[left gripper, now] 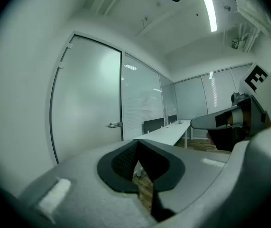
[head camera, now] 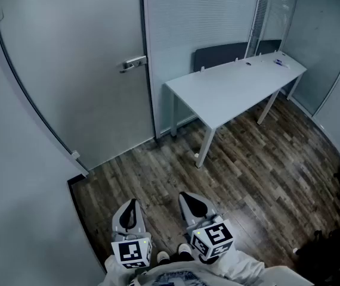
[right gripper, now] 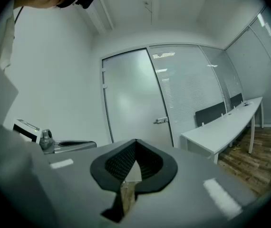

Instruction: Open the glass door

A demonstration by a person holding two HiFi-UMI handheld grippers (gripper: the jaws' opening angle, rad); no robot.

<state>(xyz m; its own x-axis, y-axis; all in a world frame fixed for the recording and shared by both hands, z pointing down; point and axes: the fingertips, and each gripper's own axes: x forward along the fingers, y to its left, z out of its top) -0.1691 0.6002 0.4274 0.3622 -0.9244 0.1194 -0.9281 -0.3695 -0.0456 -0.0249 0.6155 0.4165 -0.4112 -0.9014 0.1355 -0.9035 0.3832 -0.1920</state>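
Observation:
The frosted glass door (head camera: pixel 80 70) stands closed at the far left, its metal lever handle (head camera: pixel 134 63) on the door's right edge. Both grippers are low in the head view, well short of the door and roughly level. My left gripper (head camera: pixel 132 204) is shut with nothing between its jaws, and so is my right gripper (head camera: pixel 188 196) beside it. From the left gripper view the door (left gripper: pixel 88 103) and handle (left gripper: pixel 114 125) lie ahead past the closed tips (left gripper: pixel 136 142). The right gripper view shows the door (right gripper: pixel 133 99) and handle (right gripper: pixel 160 120) beyond its own tips (right gripper: pixel 135 142).
A long white table (head camera: pixel 235 88) stands right of the door against a blinds-covered glass partition (head camera: pixel 200 16), with a dark chair back (head camera: pixel 218 55) behind it. A plain wall (head camera: pixel 15 207) runs along the left. Wood-plank floor (head camera: pixel 247 177) spreads in front.

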